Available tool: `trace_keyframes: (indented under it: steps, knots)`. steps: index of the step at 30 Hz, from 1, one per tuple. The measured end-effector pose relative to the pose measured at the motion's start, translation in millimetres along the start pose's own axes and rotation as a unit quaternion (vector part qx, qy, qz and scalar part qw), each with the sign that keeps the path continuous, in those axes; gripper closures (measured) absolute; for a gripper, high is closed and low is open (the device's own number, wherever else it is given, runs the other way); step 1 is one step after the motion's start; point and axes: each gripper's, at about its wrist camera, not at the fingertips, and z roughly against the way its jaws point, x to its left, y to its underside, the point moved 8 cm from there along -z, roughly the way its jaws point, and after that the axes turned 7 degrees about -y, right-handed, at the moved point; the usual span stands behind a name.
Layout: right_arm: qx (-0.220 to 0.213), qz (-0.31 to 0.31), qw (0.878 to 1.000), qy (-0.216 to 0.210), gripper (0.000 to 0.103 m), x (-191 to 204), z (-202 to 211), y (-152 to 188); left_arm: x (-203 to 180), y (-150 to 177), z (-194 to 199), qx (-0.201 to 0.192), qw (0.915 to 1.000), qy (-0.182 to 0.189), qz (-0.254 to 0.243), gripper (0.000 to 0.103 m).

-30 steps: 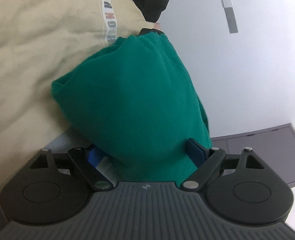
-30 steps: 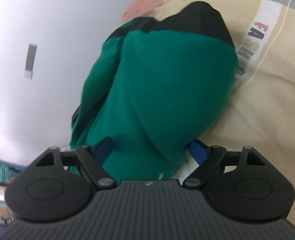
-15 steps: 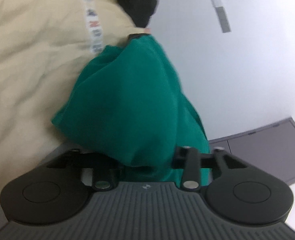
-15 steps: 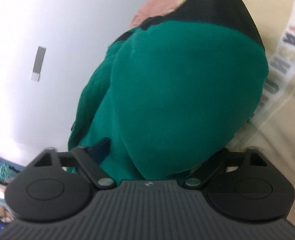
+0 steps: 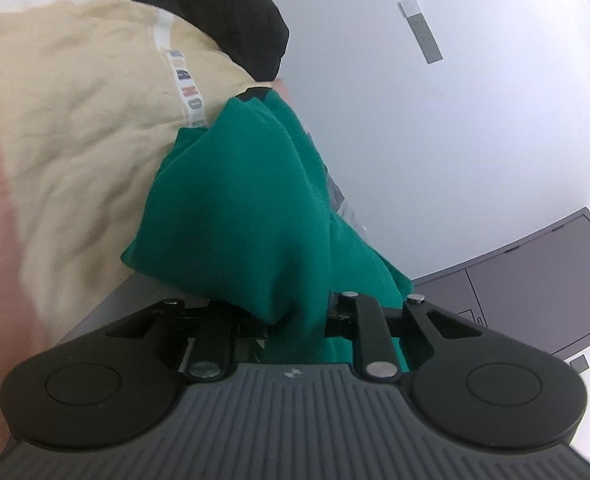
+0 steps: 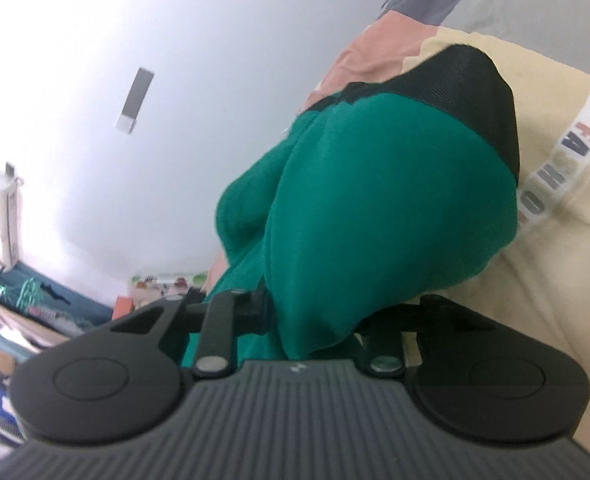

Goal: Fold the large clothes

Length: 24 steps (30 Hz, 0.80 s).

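A green garment (image 5: 247, 208) hangs bunched in front of both cameras, lifted off the cream cloth behind it. In the left wrist view my left gripper (image 5: 295, 316) pinches a fold of it, its jaws still closing with the cloth squeezed between them. In the right wrist view the same green garment (image 6: 375, 208) bulges over my right gripper (image 6: 315, 320), whose jaws are also closing on a fold. A black ribbed band (image 6: 463, 92) edges the garment's far end. The fingertips are hidden by cloth in both views.
A cream garment (image 5: 75, 120) with a lettered white stripe lies under and beside the green one, as does pink cloth (image 6: 367, 60). Dark cloth (image 5: 231, 12) sits at the far end. A white wall, a grey cabinet (image 5: 535, 280) and floor clutter (image 6: 35, 312) lie beyond.
Both grippers went from wide open around the green cloth to pinched on it. Both rose and rolled, and the garment now hangs lifted and more bunched.
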Motion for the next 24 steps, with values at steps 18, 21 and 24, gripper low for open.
trace_keyframes:
  steps: [18,21,24]
  knots:
    - [0.050,0.084,0.995,-0.014,0.074,62,124,47,-18,52,169,-0.037,0.9940,-0.040,-0.095,0.080]
    - [0.059,0.080,0.995,-0.009,0.074,61,138,56,-6,63,189,-0.034,0.9954,-0.040,-0.081,0.079]
    - [0.070,0.076,0.995,0.001,0.074,51,136,63,5,73,192,-0.011,0.9963,-0.049,-0.070,0.079]
